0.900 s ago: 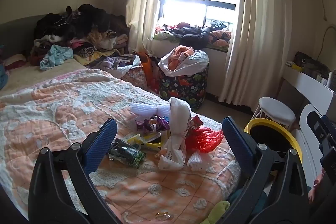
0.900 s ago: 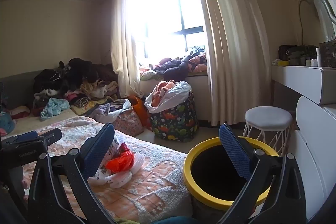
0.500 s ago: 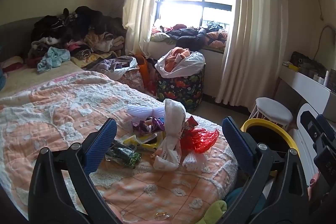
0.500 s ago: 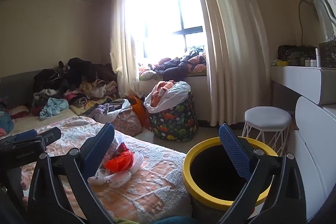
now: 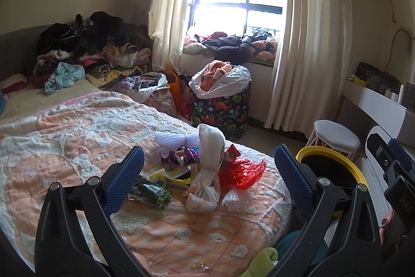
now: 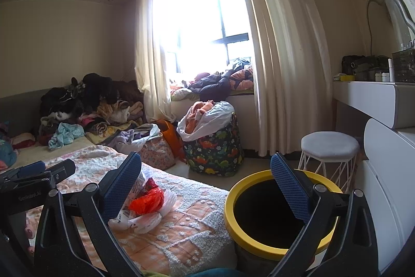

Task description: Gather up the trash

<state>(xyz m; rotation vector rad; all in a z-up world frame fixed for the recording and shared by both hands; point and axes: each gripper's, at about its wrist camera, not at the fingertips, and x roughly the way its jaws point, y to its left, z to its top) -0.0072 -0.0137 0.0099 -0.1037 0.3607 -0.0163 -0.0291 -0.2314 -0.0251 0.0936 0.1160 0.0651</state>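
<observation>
While spread to full width over the peach quilt [image 5: 77,162], left gripper [image 5: 207,178] hanging empty, blue pads touching nothing. Just behind the left pad [image 5: 124,181], a dark green wrapper [image 5: 150,192], flat on the quilt. Right of that, yellow packaging [image 5: 179,174] and a purple foil wrapper [image 5: 179,156], with a white foam net [image 5: 172,139] lying beyond them. Near the middle of the gap between the pads, but farther off, a knotted white plastic bag [image 5: 207,170] standing up from the pile. Against its right side, a crumpled red plastic bag [image 5: 245,170], with a flattened white bag [image 5: 237,196] below it. All of this trash clustered near the foot end of the bed, well clear of both pads. Past the right pad [image 5: 291,178], off the bed edge, a yellow-rimmed bin [image 5: 329,156] on the floor, a white stool [image 5: 336,135] behind it.

From the right wrist view, right gripper [image 6: 206,192] likewise wide apart and empty. Partly hidden behind its left pad [image 6: 122,184], the same trash pile [image 6: 145,204] on the quilt corner, red bag uppermost. Between the pads and under the right pad [image 6: 290,192], the bin's dark mouth, beside the bed.
</observation>
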